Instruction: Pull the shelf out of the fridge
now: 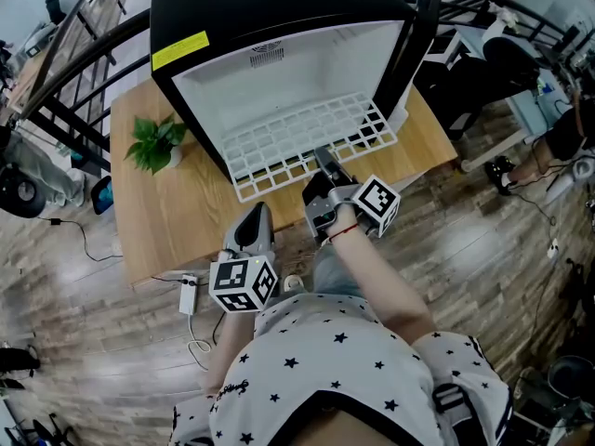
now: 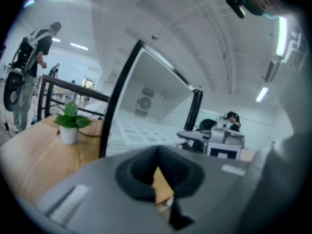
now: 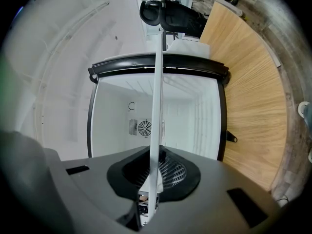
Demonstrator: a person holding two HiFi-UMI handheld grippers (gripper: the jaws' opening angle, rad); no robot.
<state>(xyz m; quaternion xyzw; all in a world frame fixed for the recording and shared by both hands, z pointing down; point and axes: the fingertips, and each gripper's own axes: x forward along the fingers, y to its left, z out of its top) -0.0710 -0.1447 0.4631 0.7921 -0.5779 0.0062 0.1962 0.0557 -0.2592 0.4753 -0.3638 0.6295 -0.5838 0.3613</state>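
right gripper view — right gripper [image 3: 148,199] clamped on white shelf [image 3: 159,82] edge — left gripper [image 2: 163,194] closed, empty

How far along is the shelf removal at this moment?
Done: the fridge stands open and the right claw is shut on the shelf at its front edge. In hand: the shelf is partway out, front past the opening. Remaining: drawing its back end clear of the fridge. The left claw is empty.
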